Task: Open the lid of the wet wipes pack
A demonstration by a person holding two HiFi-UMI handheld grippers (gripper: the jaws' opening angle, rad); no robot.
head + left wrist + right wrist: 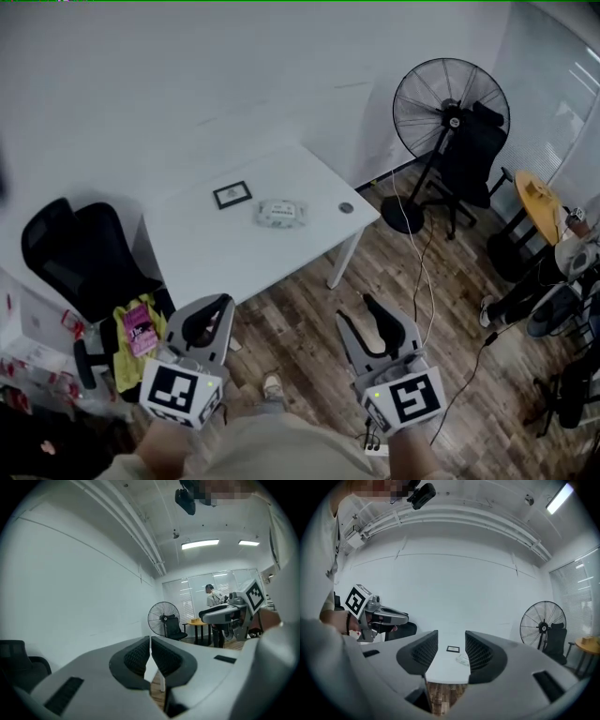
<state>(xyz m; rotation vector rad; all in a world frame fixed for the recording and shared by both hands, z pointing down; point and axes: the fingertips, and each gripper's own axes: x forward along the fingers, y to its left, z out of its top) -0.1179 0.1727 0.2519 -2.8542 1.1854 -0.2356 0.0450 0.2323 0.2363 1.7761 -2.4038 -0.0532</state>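
Table [234,253] is being shown as smooth matt white, laminate-like. Wet wipes pack [278,213] is being read as soft pale plastic wrap; its sheen is too small to tell. Floor [305,328] is being shown as brown wood-grain planks with a low sheen. Left gripper [150,641] and right gripper [451,639] are being seen as matt grey plastic, with the jaws' inner faces black and ribbed. Chair [80,253] is being seen in black mesh cloth. Fan [450,105] is being shown with a black wire grille, metal-looking.

Grey left gripper [221,306], right gripper [359,313], marker cubes [180,392]
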